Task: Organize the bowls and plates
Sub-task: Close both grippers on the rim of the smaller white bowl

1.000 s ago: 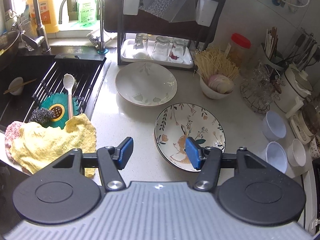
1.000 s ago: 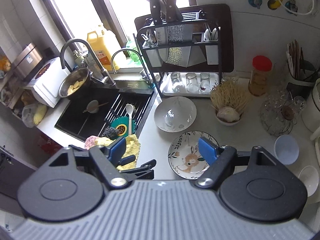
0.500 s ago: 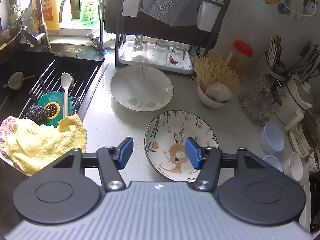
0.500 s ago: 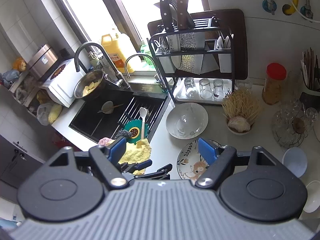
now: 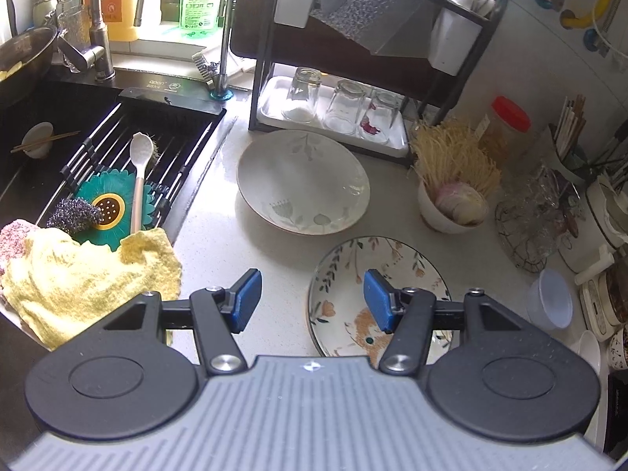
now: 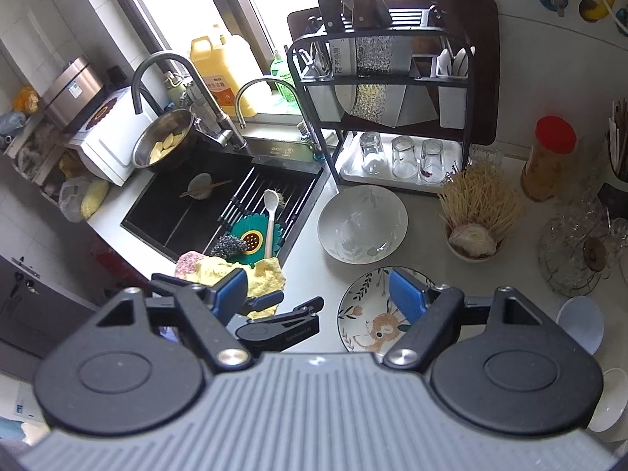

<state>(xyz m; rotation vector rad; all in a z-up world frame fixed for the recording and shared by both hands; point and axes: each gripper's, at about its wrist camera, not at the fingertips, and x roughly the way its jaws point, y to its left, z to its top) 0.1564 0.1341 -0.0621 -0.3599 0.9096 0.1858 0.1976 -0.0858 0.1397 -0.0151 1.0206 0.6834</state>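
You are holding left gripper and right gripper agape, empty, hovering near deer plate; white bowl sitting farther.

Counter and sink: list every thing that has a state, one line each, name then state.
left gripper: open, empty
right gripper: open, empty
patterned plate: flat on counter, empty
large white bowl: upright, empty
three glasses: upside down in rack tray
red-lidded jar: closed
yellow cloth: crumpled at sink edge
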